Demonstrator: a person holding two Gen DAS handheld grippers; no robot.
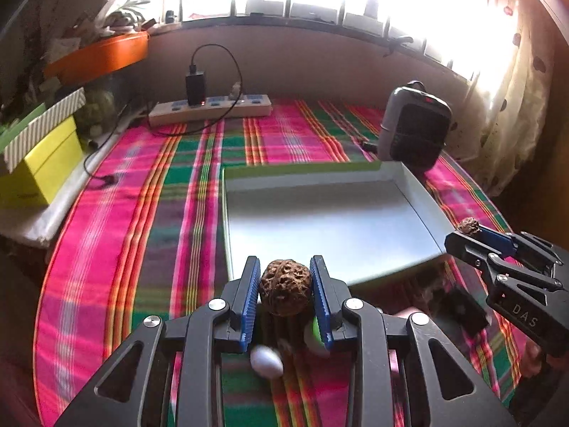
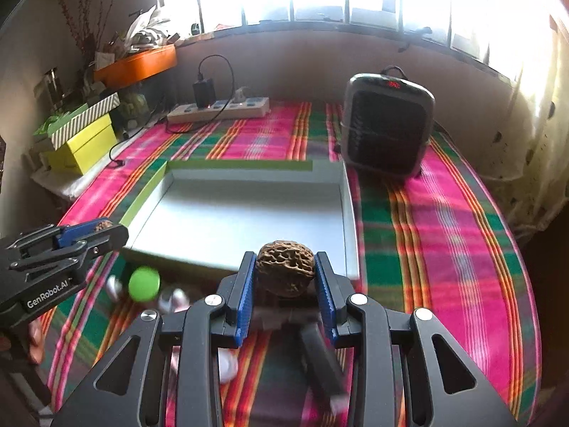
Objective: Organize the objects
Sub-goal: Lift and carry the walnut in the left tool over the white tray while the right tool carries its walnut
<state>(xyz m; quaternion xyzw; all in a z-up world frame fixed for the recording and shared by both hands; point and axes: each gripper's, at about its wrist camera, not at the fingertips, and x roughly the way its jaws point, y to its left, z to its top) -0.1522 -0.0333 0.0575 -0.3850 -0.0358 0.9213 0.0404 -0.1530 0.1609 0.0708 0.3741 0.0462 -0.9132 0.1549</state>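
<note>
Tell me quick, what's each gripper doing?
Left gripper: shut on a walnut.
Right gripper: shut on another walnut.

- Left claw (image 1: 285, 286): black angular frame with triangular cut-outs, round silver screw heads on its joints, and ribbed blue pads (image 1: 249, 299) lining both fingers.
- Right claw (image 2: 285, 281): the same black frame, silver screws, blue ribbed pads.
- White lettering shows on their sides: "DAS" on the right one, "GenRobot.AI" on the left.
</note>
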